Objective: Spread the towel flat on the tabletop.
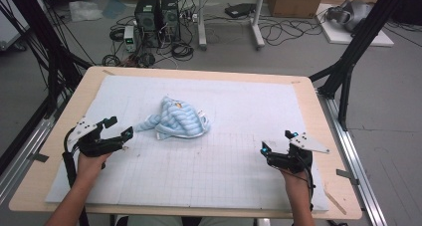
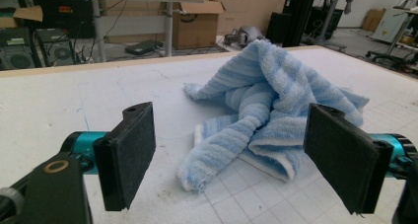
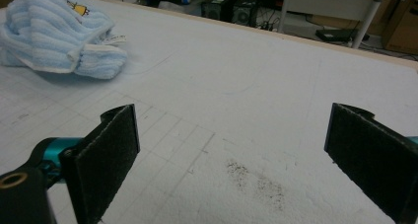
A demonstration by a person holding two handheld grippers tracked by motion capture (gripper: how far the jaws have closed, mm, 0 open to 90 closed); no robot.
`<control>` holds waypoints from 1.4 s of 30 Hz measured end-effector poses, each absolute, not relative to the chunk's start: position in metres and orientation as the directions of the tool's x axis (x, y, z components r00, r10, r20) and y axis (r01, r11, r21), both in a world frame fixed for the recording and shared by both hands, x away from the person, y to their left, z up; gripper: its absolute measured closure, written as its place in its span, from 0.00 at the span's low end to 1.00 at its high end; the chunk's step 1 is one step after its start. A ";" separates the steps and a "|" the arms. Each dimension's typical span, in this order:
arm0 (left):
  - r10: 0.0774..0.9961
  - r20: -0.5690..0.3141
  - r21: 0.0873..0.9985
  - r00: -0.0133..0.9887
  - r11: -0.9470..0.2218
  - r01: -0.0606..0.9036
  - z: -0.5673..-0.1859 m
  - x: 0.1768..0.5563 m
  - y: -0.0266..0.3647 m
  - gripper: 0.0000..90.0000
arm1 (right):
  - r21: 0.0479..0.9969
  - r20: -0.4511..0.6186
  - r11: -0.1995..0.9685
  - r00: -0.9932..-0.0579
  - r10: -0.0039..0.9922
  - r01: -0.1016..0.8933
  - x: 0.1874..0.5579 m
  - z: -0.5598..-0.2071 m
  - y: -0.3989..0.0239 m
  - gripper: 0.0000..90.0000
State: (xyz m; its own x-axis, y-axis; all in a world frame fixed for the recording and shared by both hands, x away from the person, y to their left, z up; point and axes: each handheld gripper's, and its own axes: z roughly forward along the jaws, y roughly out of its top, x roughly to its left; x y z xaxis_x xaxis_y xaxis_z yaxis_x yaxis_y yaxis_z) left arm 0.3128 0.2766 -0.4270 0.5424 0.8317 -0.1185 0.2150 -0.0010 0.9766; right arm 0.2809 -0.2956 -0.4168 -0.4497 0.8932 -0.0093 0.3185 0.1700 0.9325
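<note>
Light-blue striped towel [image 1: 178,119], crumpled in heap, mid-table on white gridded mat [image 1: 224,161].

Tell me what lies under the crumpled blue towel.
The blue striped towel lies bunched on the white gridded mat, which covers the wooden table. Whether anything is tucked inside its folds cannot be seen.

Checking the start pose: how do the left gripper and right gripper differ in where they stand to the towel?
The left gripper sits close beside the blue towel, facing it; the right gripper stands well apart from it. Both are open, holding nothing, over the white mat.
</note>
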 end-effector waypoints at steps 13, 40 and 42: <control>0.837 -0.143 0.970 0.528 0.013 0.241 -0.431 0.316 0.280 0.23 | 0.934 0.017 0.147 -0.452 0.892 0.326 0.281 -0.420 -0.298 0.06; 0.767 -0.158 0.940 0.622 -0.075 0.332 -0.422 0.344 0.236 0.26 | 0.920 0.041 0.147 -0.463 0.885 0.363 0.277 -0.420 -0.289 0.06; 0.764 -0.149 0.933 0.628 -0.101 0.345 -0.420 0.352 0.226 0.28 | 0.920 0.037 0.153 -0.466 0.884 0.362 0.277 -0.420 -0.288 0.06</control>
State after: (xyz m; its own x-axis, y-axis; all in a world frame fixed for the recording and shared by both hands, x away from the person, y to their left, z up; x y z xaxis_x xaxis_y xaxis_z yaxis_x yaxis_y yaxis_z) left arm 0.3519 0.2263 -0.4200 0.6277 0.7640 -0.1494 0.3447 -0.1006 0.9333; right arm 0.2773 -0.2881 -0.4201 -0.4661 0.8840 0.0365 0.3616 0.1527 0.9197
